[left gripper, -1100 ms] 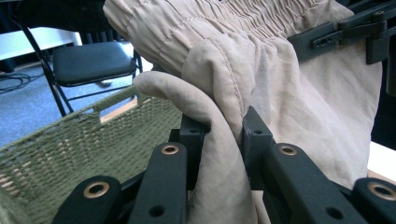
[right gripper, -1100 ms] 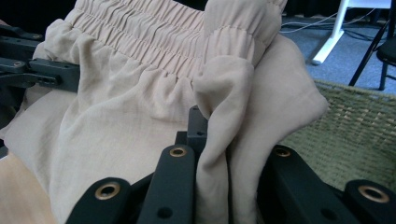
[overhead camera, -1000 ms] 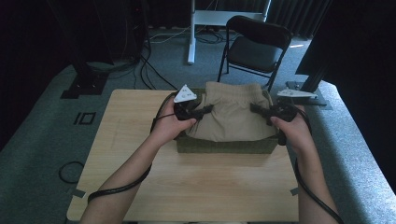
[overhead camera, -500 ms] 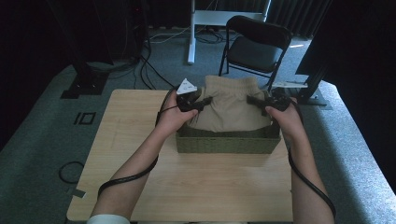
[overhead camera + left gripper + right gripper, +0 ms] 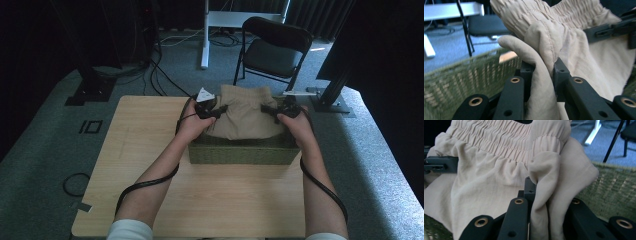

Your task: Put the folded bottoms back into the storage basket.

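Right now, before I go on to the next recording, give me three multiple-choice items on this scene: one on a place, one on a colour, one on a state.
1. Where is the beige garment?
A. flat on the floor
B. over the green basket, held at both sides
C. on the folding chair

2. What colour is the basket?
A. olive green
B. bright red
C. white

3. How do the jaws of the left gripper and right gripper stand?
A. both wide open, nothing between them
B. left shut on cloth, right open
C. both shut on folds of the garment

Answers:
1 B: the high view shows it bunched above the basket between the two grippers.
2 A: its woven wall is olive green in every view.
3 C: each gripper view shows cloth pinched between the black jaws.
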A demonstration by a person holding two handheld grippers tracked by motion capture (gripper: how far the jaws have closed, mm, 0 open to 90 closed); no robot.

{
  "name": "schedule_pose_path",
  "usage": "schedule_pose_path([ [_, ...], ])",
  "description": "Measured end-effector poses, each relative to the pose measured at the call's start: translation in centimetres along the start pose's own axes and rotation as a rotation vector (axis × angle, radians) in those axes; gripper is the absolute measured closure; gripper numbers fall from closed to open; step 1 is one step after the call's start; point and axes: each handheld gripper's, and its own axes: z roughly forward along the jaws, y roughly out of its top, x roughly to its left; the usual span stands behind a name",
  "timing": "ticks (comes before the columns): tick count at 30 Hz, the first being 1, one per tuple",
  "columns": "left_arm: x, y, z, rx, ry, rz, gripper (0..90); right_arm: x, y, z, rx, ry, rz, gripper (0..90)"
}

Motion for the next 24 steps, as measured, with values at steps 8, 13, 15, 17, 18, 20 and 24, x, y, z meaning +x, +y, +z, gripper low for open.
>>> schedule_pose_path([
  [8, 0.6, -1.9, 2.1, 0.046, 0.01, -0.05, 76.8, -1.3, -1.7, 2.3, 0.052, -0.041, 0.015, 79.5],
  [13, 0.9, -2.6, 3.2, 0.078, 0.021, -0.063, 76.7, -1.9, -2.7, 3.7, 0.082, -0.074, 0.031, 79.6],
  [15, 1.1, -3.0, 3.6, 0.093, 0.039, -0.07, 76.6, -2.0, -2.9, 4.2, 0.093, -0.081, 0.038, 79.5],
  [17, 1.4, -3.5, 4.0, 0.119, 0.064, -0.093, 76.2, -2.1, -3.3, 4.8, 0.103, -0.084, 0.04, 79.5],
  [18, 1.6, -3.9, 4.4, 0.126, 0.072, -0.103, 76.1, -2.3, -3.8, 5.3, 0.118, -0.084, 0.044, 79.5],
  [20, 1.6, -4.3, 4.8, 0.145, 0.068, -0.099, 76.1, -2.4, -4.1, 5.7, 0.133, -0.096, 0.04, 79.4],
  [24, 1.7, -4.7, 5.4, 0.188, 0.079, -0.118, 76.2, -2.8, -4.6, 6.4, 0.167, -0.107, 0.064, 79.3],
])
